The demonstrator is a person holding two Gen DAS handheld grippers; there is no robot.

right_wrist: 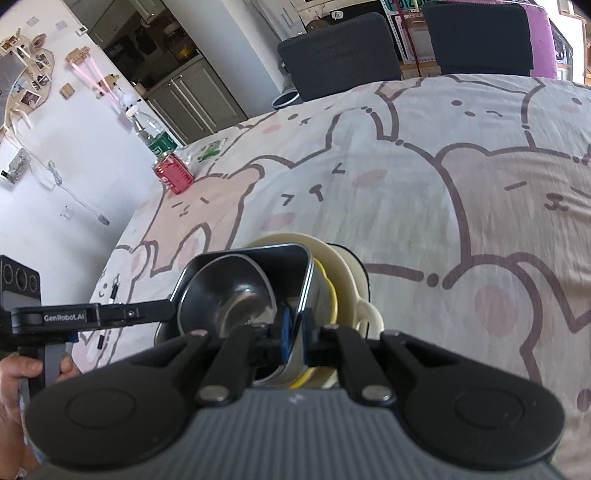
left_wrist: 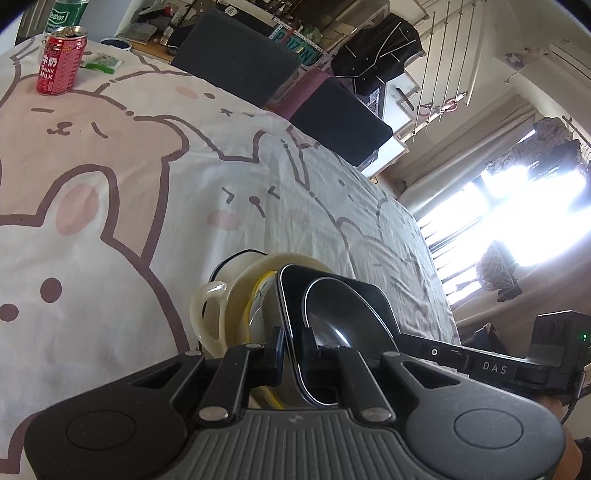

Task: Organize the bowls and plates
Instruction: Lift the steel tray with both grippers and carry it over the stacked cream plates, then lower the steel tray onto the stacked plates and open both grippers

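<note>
A nested stack is tilted just above the bunny-print tablecloth point(left_wrist: 129, 221). The stack is a cream bowl point(left_wrist: 236, 291) with a loop handle, a yellow-rimmed bowl point(left_wrist: 260, 291), a dark square metal dish point(left_wrist: 369, 295) and a round steel bowl point(left_wrist: 340, 314) inside it. My left gripper point(left_wrist: 295, 349) is shut on the square dish's near rim. In the right wrist view my right gripper point(right_wrist: 297, 336) is shut on the opposite rim of the square dish point(right_wrist: 258, 258). There the left gripper point(right_wrist: 168, 308) reaches in from the left. The cream bowl point(right_wrist: 343, 266) lies behind.
A red milk can point(left_wrist: 61, 61), a green-labelled bottle point(left_wrist: 66, 14) and a green packet point(left_wrist: 101, 62) stand at the table's far corner. Two dark chairs point(left_wrist: 236, 55) point(left_wrist: 340, 122) line the far edge. A person's hand point(right_wrist: 22, 373) holds the left gripper's handle.
</note>
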